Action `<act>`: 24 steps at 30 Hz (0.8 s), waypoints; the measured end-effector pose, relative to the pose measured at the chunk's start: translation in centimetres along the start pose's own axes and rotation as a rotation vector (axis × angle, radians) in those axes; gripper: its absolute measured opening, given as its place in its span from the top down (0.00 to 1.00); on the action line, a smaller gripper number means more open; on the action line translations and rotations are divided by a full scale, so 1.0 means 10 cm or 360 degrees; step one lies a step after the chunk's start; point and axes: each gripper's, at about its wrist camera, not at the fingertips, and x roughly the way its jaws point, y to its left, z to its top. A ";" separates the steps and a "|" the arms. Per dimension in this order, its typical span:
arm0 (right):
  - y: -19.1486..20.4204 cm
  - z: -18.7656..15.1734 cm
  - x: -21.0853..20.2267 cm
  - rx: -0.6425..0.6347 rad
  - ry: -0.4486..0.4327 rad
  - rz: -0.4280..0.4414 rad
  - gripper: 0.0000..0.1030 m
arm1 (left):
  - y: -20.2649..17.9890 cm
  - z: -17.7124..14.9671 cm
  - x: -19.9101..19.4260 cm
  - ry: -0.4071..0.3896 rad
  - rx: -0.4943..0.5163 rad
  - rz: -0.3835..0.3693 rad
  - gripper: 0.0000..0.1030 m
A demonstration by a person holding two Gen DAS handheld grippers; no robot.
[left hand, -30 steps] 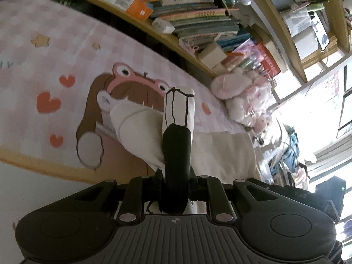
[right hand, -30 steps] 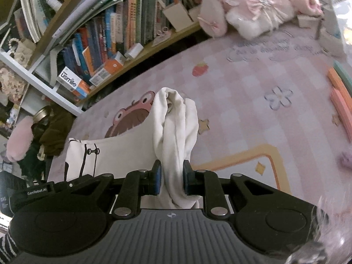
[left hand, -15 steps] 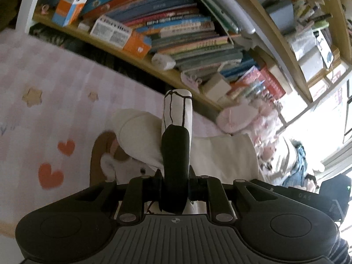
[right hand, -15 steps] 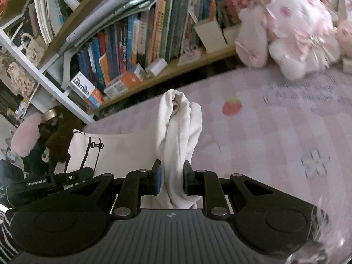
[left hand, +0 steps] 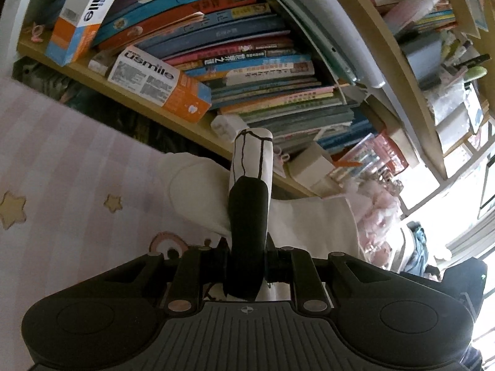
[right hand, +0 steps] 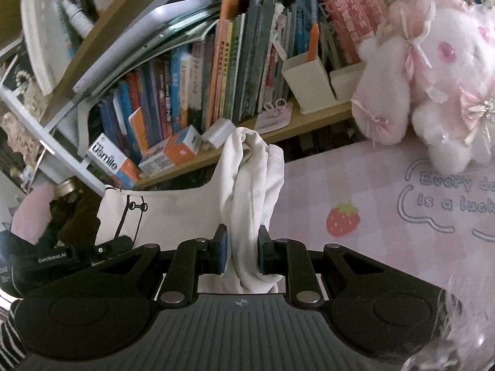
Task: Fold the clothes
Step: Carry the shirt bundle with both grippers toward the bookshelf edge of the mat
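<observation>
A cream-white garment with black line trim hangs stretched between my two grippers, lifted off the pink checked mat. My left gripper (left hand: 247, 262) is shut on a bunched black-and-white edge of the garment (left hand: 309, 222). My right gripper (right hand: 243, 253) is shut on a thick white fold of the same garment (right hand: 253, 191), which spreads left toward the left gripper (right hand: 62, 259) seen in the right wrist view.
A wooden bookshelf (left hand: 247, 61) packed with books and orange-white boxes stands right ahead, close behind the mat (right hand: 371, 216). A pink plush toy (right hand: 433, 61) sits at the right on the mat. Cream pen holders (right hand: 306, 80) stand on the shelf.
Both grippers have lifted and tilted up toward the bookshelf, carrying the garment higher. The mat's cartoon print has dropped out of both views.
</observation>
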 end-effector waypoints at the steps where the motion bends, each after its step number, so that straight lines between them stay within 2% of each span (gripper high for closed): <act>1: -0.02 0.02 0.04 0.0009 0.0002 0.0000 0.83 | 0.02 0.03 0.03 -0.0002 -0.0003 -0.0003 0.83; 11: -0.18 0.11 0.40 0.0087 -0.0009 -0.0004 0.83 | 0.27 0.22 0.35 -0.0029 -0.0095 -0.0029 0.83; 17: -0.28 0.04 0.60 0.0187 -0.0006 -0.0062 0.83 | 0.43 0.28 0.56 0.0017 -0.0146 0.0016 0.83; 20: -0.37 -0.02 0.71 0.0275 0.0010 -0.0093 0.83 | 0.58 0.26 0.61 0.0020 -0.0241 0.0035 0.83; 24: -0.50 -0.08 0.76 0.0415 -0.0003 -0.0056 0.79 | 0.73 0.22 0.65 0.0006 -0.0359 0.0018 0.82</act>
